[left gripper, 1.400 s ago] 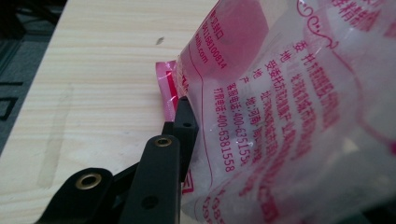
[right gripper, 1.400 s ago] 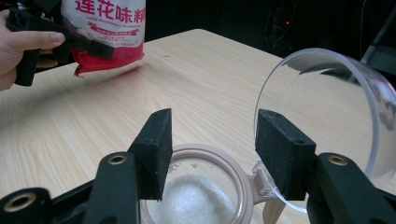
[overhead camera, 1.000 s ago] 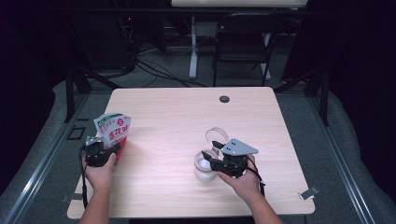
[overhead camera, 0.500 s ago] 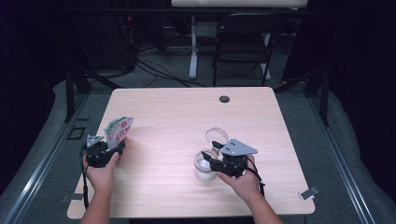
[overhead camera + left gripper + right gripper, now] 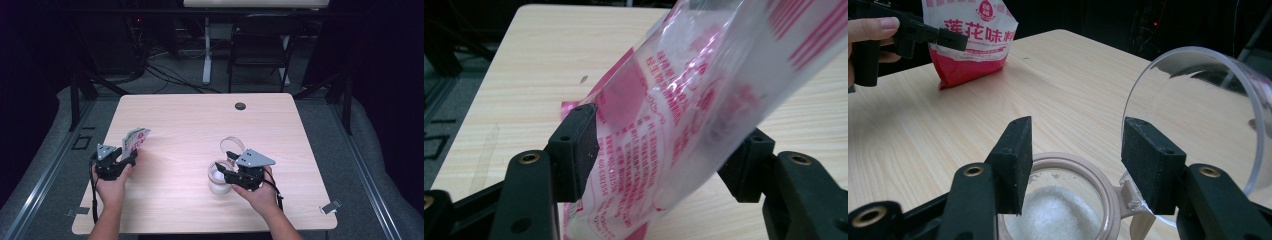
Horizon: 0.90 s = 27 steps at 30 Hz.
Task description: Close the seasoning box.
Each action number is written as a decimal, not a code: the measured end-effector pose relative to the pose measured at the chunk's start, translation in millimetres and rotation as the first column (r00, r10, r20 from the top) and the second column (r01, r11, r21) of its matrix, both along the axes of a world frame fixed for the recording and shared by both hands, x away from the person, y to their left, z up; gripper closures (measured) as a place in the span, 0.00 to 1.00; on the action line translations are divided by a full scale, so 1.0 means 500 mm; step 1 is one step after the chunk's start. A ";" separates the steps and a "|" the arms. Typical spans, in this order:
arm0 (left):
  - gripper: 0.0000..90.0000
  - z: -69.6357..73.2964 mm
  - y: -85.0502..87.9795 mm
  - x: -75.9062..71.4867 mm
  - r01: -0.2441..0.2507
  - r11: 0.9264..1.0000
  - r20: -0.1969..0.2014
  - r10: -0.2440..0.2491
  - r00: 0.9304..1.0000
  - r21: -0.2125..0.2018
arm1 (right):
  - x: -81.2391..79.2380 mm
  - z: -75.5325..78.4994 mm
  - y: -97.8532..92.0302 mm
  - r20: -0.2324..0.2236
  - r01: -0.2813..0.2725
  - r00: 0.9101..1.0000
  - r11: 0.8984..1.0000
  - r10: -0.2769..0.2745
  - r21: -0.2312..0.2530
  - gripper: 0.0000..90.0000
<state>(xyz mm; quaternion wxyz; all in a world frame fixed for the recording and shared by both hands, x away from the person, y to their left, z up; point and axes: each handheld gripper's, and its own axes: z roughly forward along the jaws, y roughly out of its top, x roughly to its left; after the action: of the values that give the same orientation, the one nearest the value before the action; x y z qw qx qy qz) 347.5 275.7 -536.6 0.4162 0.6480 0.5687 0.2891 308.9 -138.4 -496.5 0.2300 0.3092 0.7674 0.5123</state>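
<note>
L gripper (image 5: 131, 156) at table's (image 5: 190, 125) left edge w/ jaws spread; they have just been opening. Pink-and-white seasoning bag (image 5: 684, 115) stands tilted between them; left pad touches the film, right pad sits behind the bag, contact there unclear, so no firm pinch. In the right gripper view the bag (image 5: 970, 40) rests w/ its bottom on the wood, well apart from the jar. R gripper (image 5: 223, 170) hovers over open glass jar (image 5: 219, 181) near the front-middle of table, jaws spread, nothing clamped. Jar (image 5: 1068, 200) holds white granules; its clear hinged lid (image 5: 1198, 115) stands flipped up on the far side.
</note>
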 end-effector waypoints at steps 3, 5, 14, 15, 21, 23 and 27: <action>0.44 0.006 -0.010 -0.004 0.029 1.000 0.009 -0.029 1.000 0.004 | 0.000 0.001 0.000 0.002 0.000 1.000 1.000 0.000 0.001 0.51; 0.44 0.010 -0.016 -0.007 0.044 0.999 0.011 -0.044 0.999 0.016 | 0.000 0.001 -0.001 0.002 0.003 1.000 1.000 -0.003 0.002 0.51; 0.43 0.008 -0.066 -0.011 0.138 0.990 -0.010 -0.138 0.990 0.033 | 0.001 0.001 -0.002 -0.001 0.003 1.000 1.000 -0.003 0.007 0.51; 0.43 0.008 -0.071 -0.011 0.147 0.988 -0.016 -0.146 0.989 0.037 | 0.001 0.001 -0.002 -0.002 0.004 1.000 1.000 -0.004 0.007 0.51; 0.43 0.003 -0.092 -0.013 0.186 0.981 -0.025 -0.185 0.982 0.047 | 0.002 0.001 -0.005 -0.003 0.008 1.000 1.000 -0.008 0.006 0.51; 0.43 0.001 -0.098 -0.014 0.197 0.979 -0.035 -0.195 0.980 0.056 | 0.002 0.001 -0.006 -0.002 0.009 1.000 1.000 -0.009 0.007 0.51; 0.44 -0.001 -0.111 -0.015 0.220 0.973 -0.043 -0.217 0.975 0.071 | 0.002 0.001 -0.006 -0.004 0.010 1.000 1.000 -0.010 0.006 0.51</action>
<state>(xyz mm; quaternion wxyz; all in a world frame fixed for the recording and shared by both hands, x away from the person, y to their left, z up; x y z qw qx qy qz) 340.0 219.9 -537.4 0.4106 0.7268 0.4897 0.2515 310.1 -141.2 -496.2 0.2300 0.3146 0.7648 0.5130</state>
